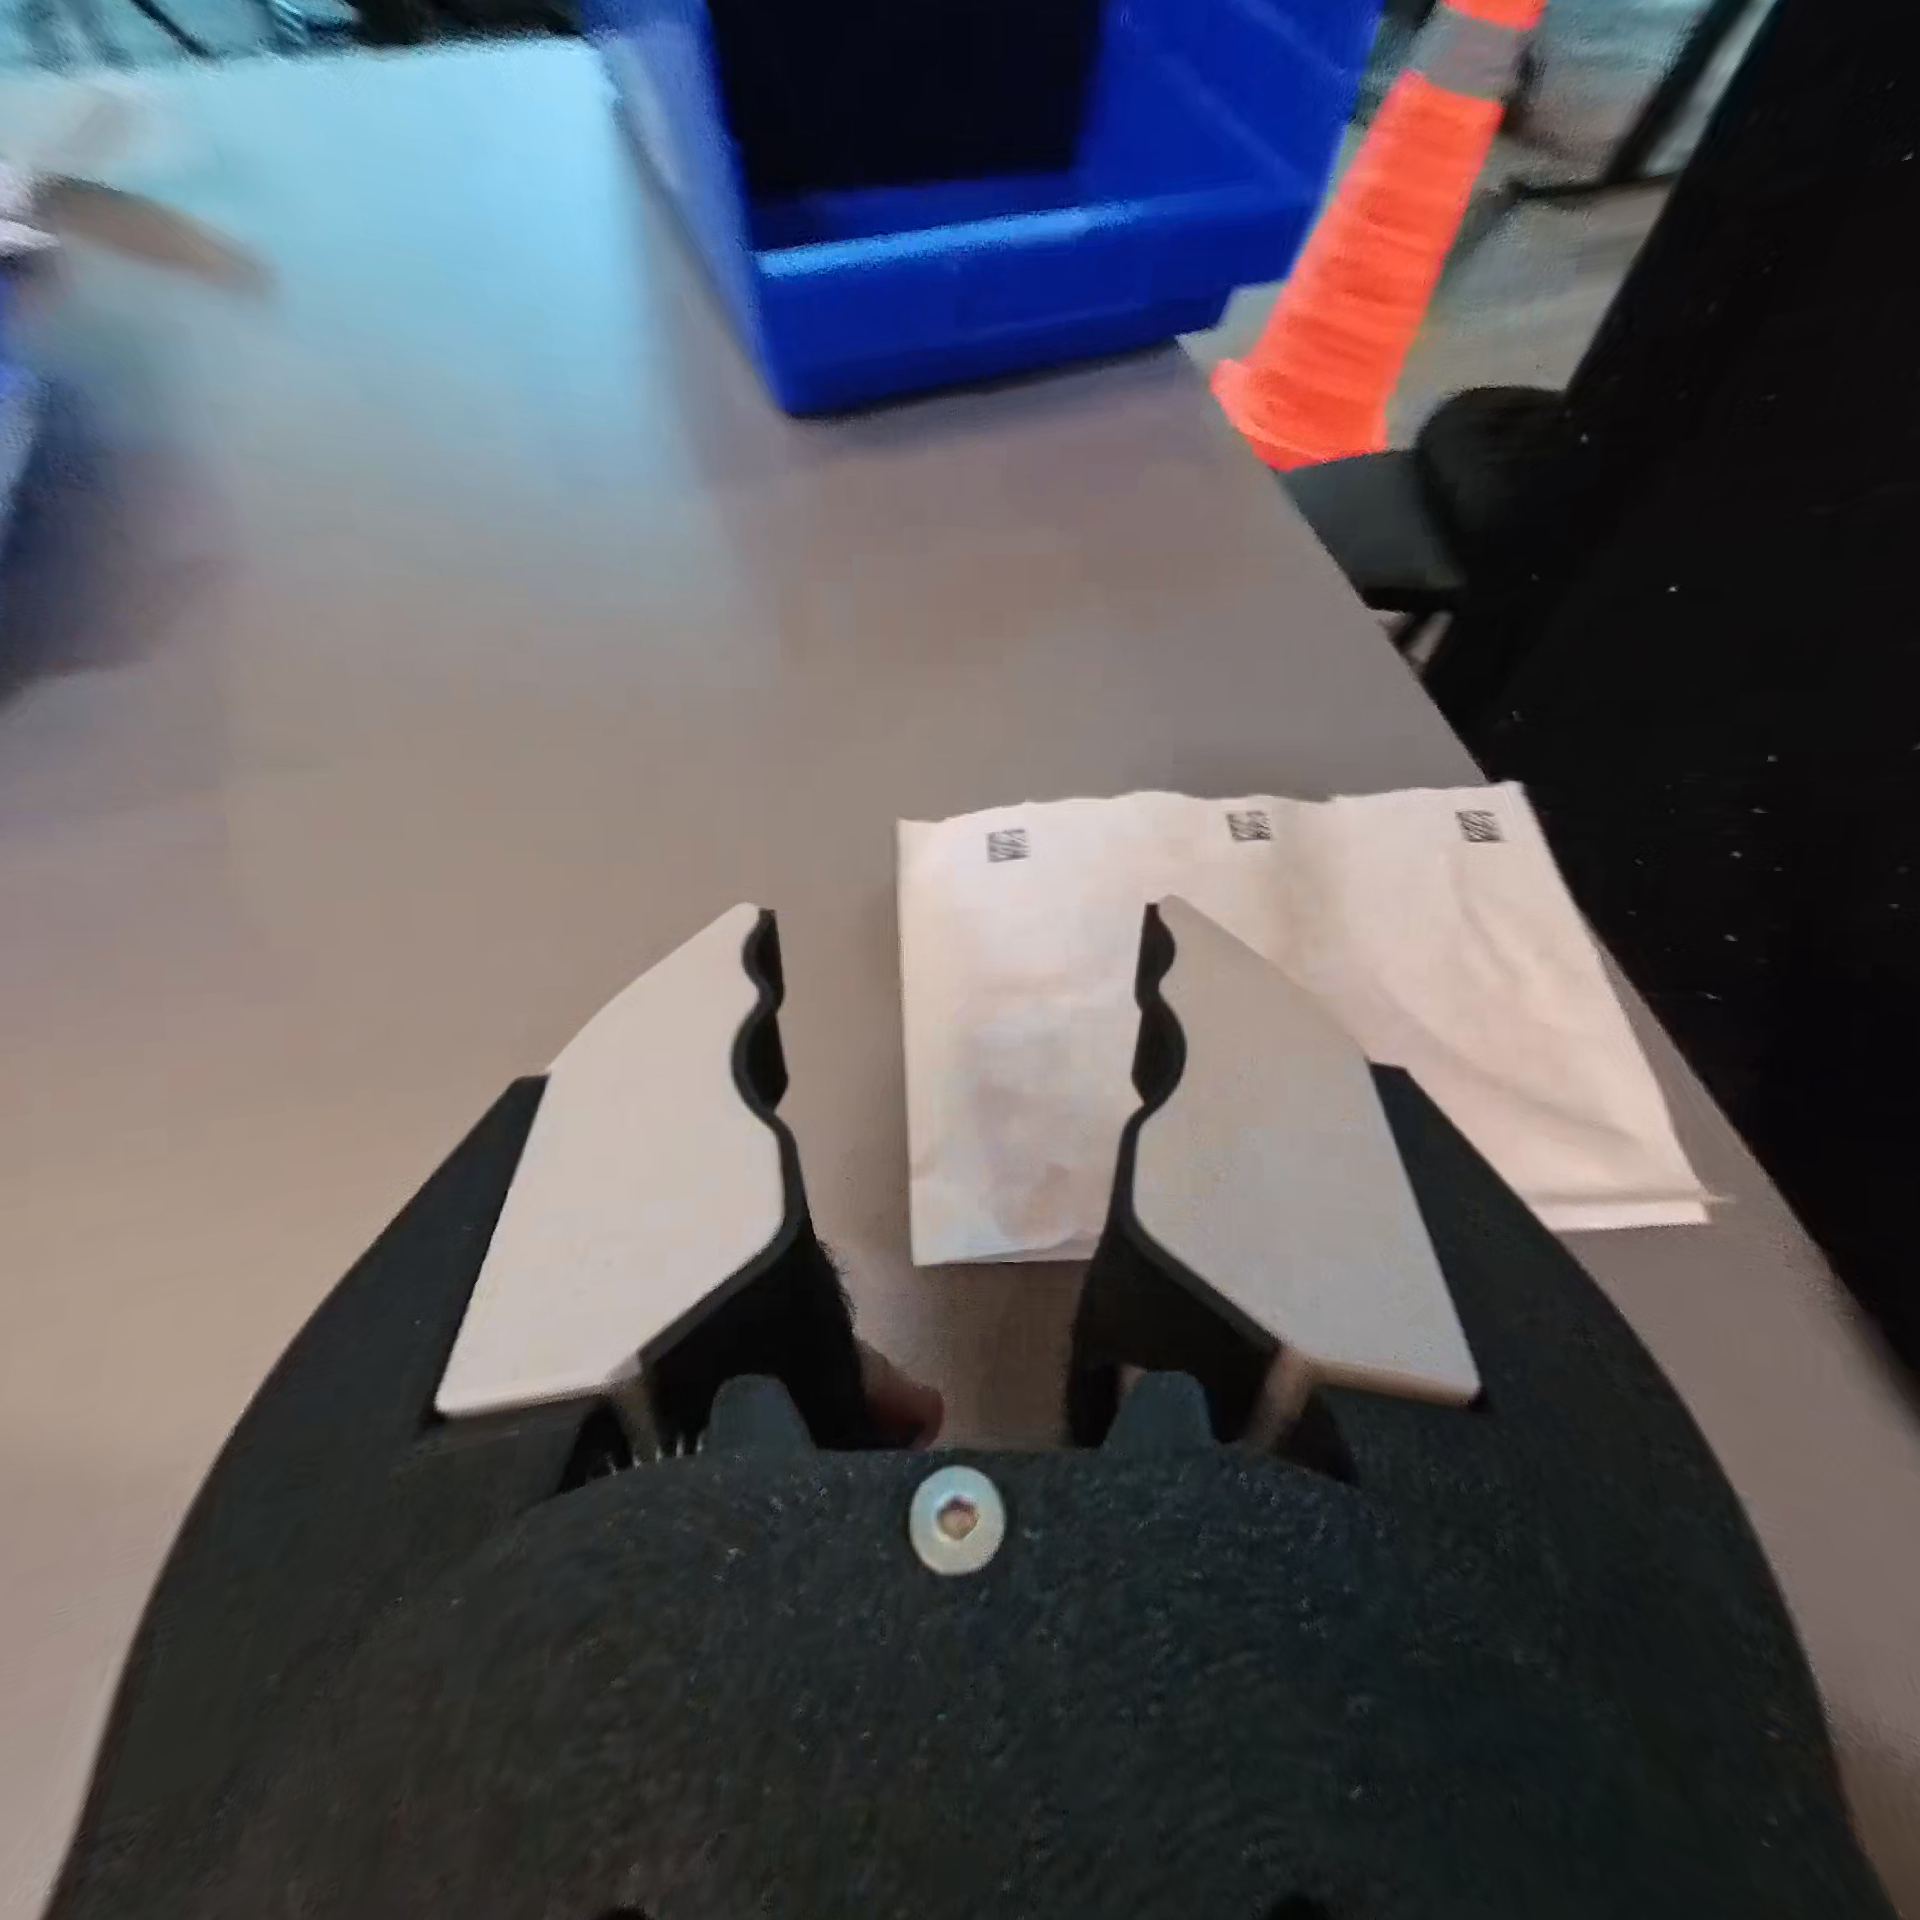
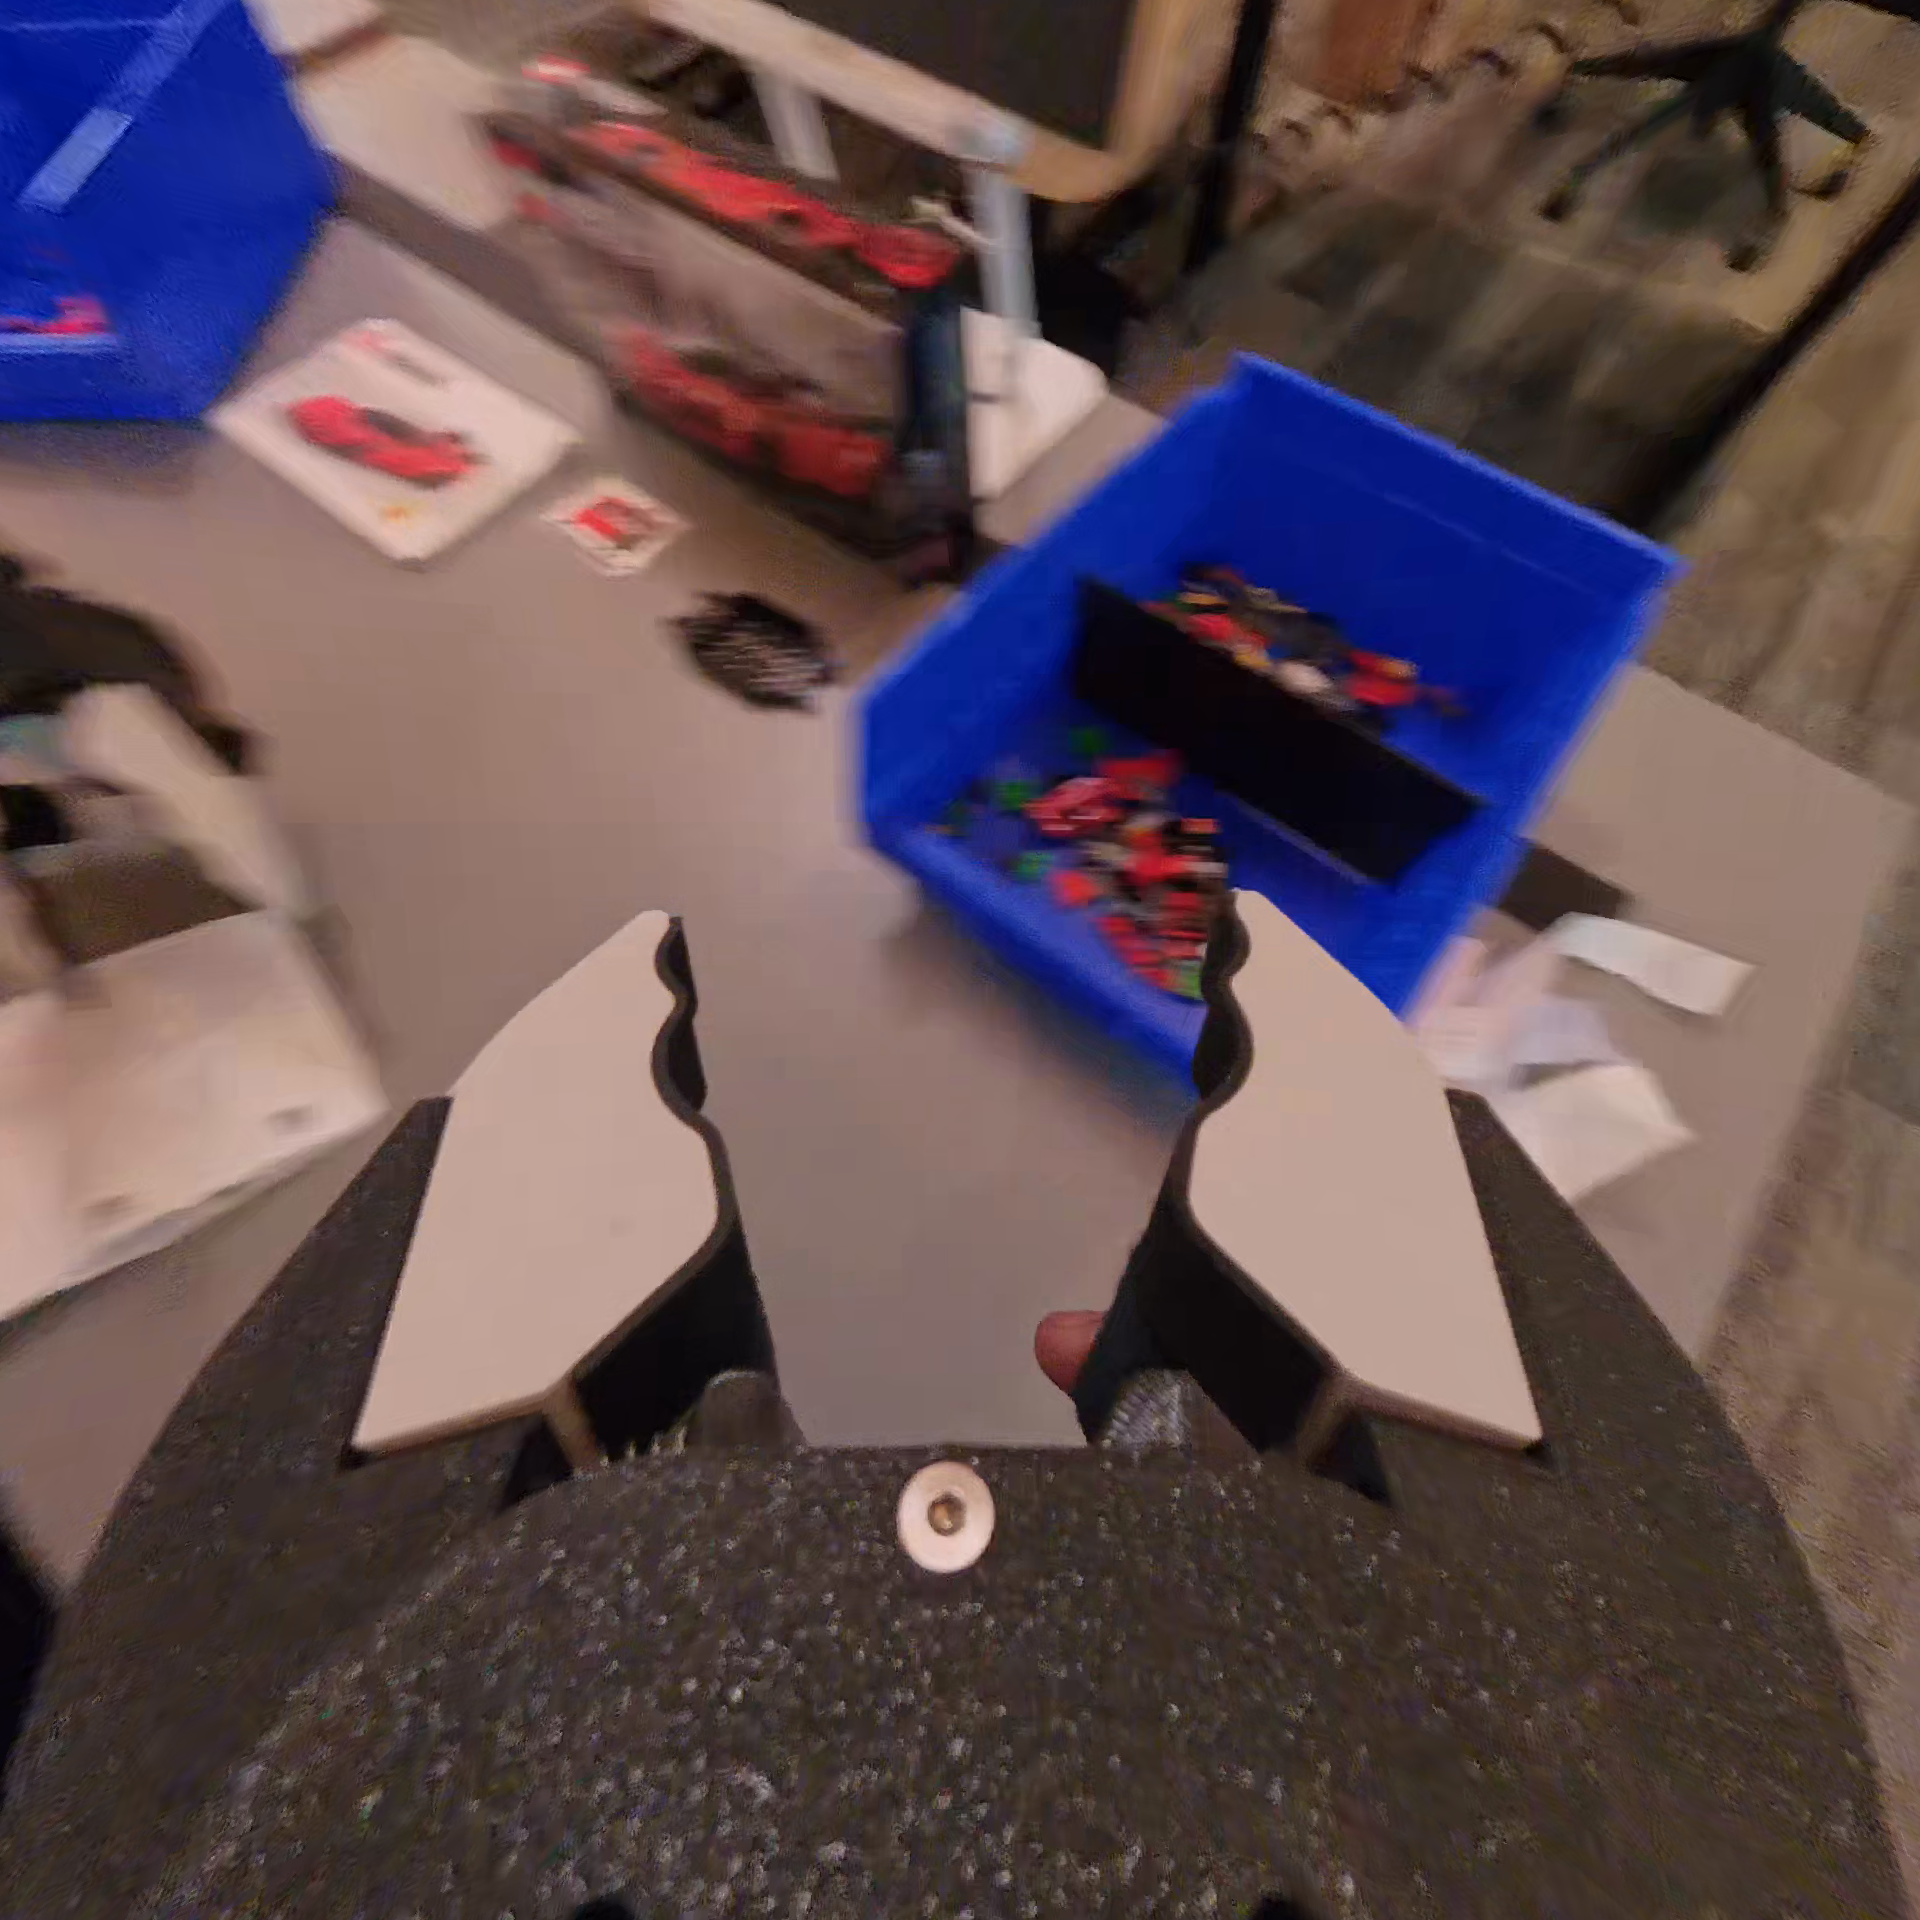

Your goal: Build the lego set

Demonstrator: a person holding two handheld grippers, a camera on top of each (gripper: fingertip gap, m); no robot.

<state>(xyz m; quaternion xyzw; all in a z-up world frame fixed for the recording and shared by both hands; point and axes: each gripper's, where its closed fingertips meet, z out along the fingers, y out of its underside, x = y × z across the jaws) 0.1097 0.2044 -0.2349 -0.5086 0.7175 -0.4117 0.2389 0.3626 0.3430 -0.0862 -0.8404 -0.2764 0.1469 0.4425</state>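
Your left gripper (image 1: 961, 914) is partly open with nothing in its grasp, hanging over the grey table (image 1: 520, 644). Below it lie white paper bags (image 1: 1403, 987), flat and overlapping in a row near the table's right edge; the leftmost bag shows through the gap between the fingers and the right finger (image 1: 1247, 1122) covers part of the row, but whether either pad touches paper you can't tell from this view. Far ahead sits a blue bin (image 1: 997, 301), front wall toward you, inside dark. An orange cone (image 1: 1371, 260) stands off the table to the far right, and a black chair (image 1: 1766, 623) fills the right side. Your right gripper (image 2: 956, 925) is wide open, nothing between the pads, only bare table (image 2: 582, 790) under the gap. Just past its right fingertip is a second blue bin (image 2: 1039, 935), tilted in view, with a black divider (image 2: 1268, 738) and small red, black and green parts (image 2: 1122, 842) in both compartments. Crumpled white paper (image 2: 1558, 1039) lies right of that bin. White boxes (image 2: 156, 1091) sit near left. Further out: a dark round thing (image 2: 753, 649), too blurred to identify, a leaflet with a red car (image 2: 395, 436), a smaller card (image 2: 618, 525), then a long box with red cars (image 2: 748, 343). A third blue bin (image 2: 135, 229) is far left.
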